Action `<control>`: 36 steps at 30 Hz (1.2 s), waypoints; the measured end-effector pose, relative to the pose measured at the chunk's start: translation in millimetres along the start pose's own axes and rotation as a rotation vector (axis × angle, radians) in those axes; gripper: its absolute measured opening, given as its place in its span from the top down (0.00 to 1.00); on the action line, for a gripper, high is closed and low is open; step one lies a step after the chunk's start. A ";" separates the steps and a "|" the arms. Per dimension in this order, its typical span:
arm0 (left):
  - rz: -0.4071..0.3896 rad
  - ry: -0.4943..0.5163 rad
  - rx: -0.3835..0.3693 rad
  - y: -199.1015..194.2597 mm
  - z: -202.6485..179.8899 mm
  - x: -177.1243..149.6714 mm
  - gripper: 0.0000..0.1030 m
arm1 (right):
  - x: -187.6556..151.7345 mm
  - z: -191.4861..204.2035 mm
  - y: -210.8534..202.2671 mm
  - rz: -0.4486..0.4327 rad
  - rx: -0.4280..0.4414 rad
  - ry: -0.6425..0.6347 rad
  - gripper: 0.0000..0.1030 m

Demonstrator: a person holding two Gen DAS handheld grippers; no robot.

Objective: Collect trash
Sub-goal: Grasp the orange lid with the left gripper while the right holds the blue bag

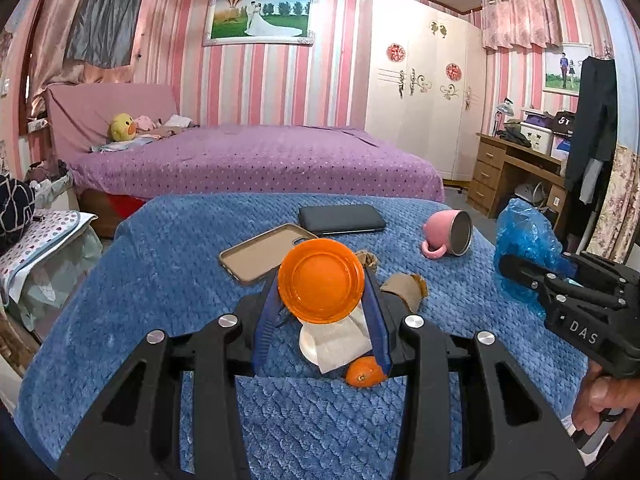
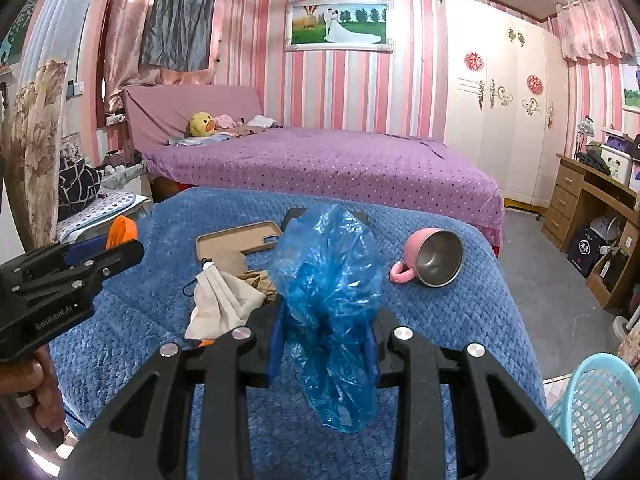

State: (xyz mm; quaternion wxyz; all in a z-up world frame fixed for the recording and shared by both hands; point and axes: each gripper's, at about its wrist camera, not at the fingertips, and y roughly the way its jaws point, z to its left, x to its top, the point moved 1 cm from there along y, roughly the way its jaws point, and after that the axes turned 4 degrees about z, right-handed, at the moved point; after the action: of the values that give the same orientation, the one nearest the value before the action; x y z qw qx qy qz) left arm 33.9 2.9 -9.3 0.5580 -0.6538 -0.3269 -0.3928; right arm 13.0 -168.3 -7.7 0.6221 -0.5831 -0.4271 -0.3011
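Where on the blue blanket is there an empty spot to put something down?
The blanket is bare near its front edge and in the strip between the pink cup and the right edge. There is also a bare patch left of the phone case. The middle is crowded: phone case, dark phone, napkin, brown scraps and an orange.

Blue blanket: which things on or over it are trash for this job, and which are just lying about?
Trash:
- orange lid, held in left gripper
- blue bag, held in right gripper
- tissue
- brown paper scraps
- orange peel, probably

Lying about:
- phone case
- black phone
- pink mug, tipped on its side
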 end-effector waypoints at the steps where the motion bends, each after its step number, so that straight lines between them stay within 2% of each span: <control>1: -0.006 -0.004 0.006 -0.6 0.4 0.4 0.62 | -0.1 0.6 -0.6 -0.004 -0.002 -0.001 0.69; 6: -0.011 -0.010 0.014 -1.0 0.5 2.3 0.62 | 0.2 -3.1 -5.1 -0.020 -0.033 0.008 0.69; 12: -0.017 -0.016 0.018 -1.2 1.0 3.5 0.62 | 1.1 -7.5 -4.5 -0.009 -0.016 0.019 0.69; 17: -0.032 -0.021 0.034 -2.7 0.2 4.4 0.62 | 1.6 -10.5 -4.9 -0.022 -0.048 0.016 0.69; 25: -0.040 -0.026 0.036 -4.4 -0.9 4.6 0.62 | 1.1 -13.4 -5.2 -0.031 -0.050 0.020 0.69; 36: -0.045 -0.029 0.010 -5.4 -4.0 5.8 0.62 | 3.6 -16.7 -12.4 -0.042 -0.048 0.027 0.69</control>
State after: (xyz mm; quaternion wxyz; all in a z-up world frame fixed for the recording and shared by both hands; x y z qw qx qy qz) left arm 31.4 -0.2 -1.4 0.5475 -0.6492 -0.3514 -0.3941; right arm 6.8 -186.0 2.0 0.6072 -0.5847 -0.4232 -0.3322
